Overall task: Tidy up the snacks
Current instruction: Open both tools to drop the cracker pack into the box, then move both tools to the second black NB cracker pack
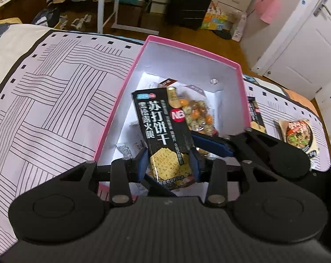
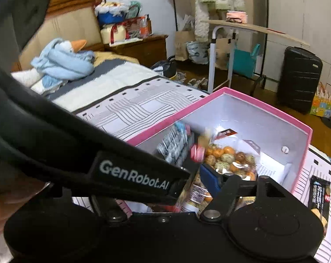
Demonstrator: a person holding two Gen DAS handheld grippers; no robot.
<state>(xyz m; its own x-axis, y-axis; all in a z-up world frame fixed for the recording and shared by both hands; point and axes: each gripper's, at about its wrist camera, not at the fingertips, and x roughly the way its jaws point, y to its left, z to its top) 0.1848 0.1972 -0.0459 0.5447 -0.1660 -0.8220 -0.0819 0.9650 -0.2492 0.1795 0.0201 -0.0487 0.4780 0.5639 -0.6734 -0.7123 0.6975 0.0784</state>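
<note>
My left gripper is shut on a black soda-cracker packet and holds it over the near end of the pink box. A clear bag of round orange and green snacks lies inside the box; it also shows in the right wrist view. The right gripper reaches into the box from the right. In the right wrist view the left arm hides its left finger; only its blue right finger shows, so I cannot tell its state. The cracker packet shows there blurred.
The box sits on a bed with a line-patterned quilt. A second black cracker packet and a noodle-picture packet lie on the quilt right of the box. A black suitcase and a white-legged table stand beyond.
</note>
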